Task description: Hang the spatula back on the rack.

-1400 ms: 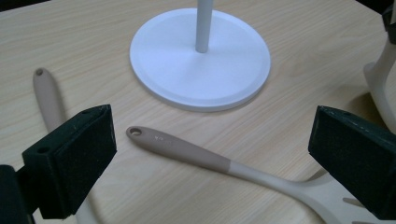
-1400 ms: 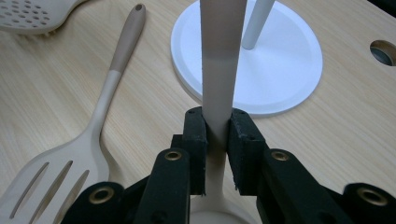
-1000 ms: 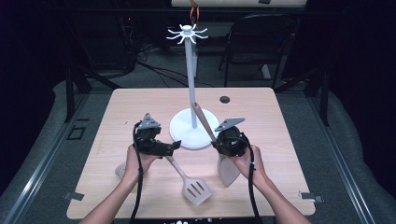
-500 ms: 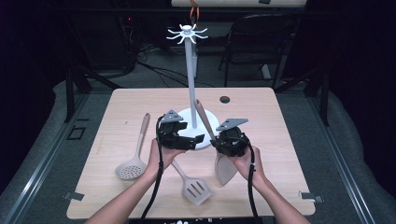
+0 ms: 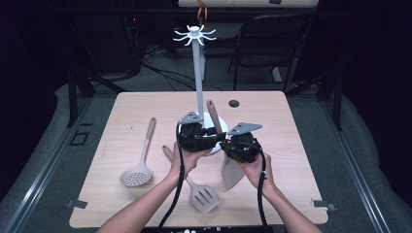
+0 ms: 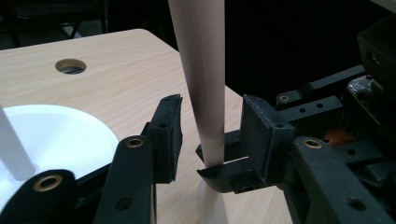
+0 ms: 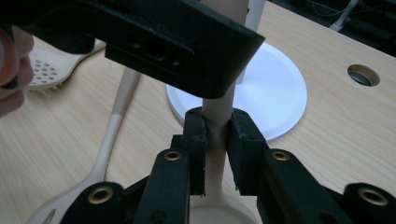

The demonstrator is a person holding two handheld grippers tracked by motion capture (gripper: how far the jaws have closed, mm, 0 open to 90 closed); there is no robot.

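Your right tongs [image 7: 215,140] were clenched on the neck of the beige, wooden-handled spoon-like utensil [image 7: 219,109], just above where the handle widens into the pale bowl [image 5: 232,172]. In the high view that bowl hung low at centre frame, under your right hand [image 5: 255,167], with the handle [image 5: 212,112] tilting up and away toward the stand. A grip that low probably served to steady the utensil while leaving the upper handle free.

Your left tongs [image 6: 208,135] stood released, one jaw on each side of the same handle [image 6: 201,79] and neither pad touching it. In the left gripper view the handle rose between the jaws and out of the top of the frame. This looked like a hand-over or a second grip being set up higher on the handle; that is a judgement only.

The white hanging stand with a round base [image 5: 219,122], a tall post [image 5: 198,73] and a ring of hooks [image 5: 195,35] at the top stood at upper centre of the high view, just behind both tongs. The hooks carried nothing I could make out, so hanging the utensil seemed likely to be the aim.

On the light wood table [image 5: 291,126], a beige skimmer with a perforated round head [image 5: 138,167] lay at lower left, well apart from your hands. A beige slotted turner [image 5: 201,194] lay at lower centre, its handle passing under your left hand [image 5: 187,158]. Both appeared to be waiting their turn.
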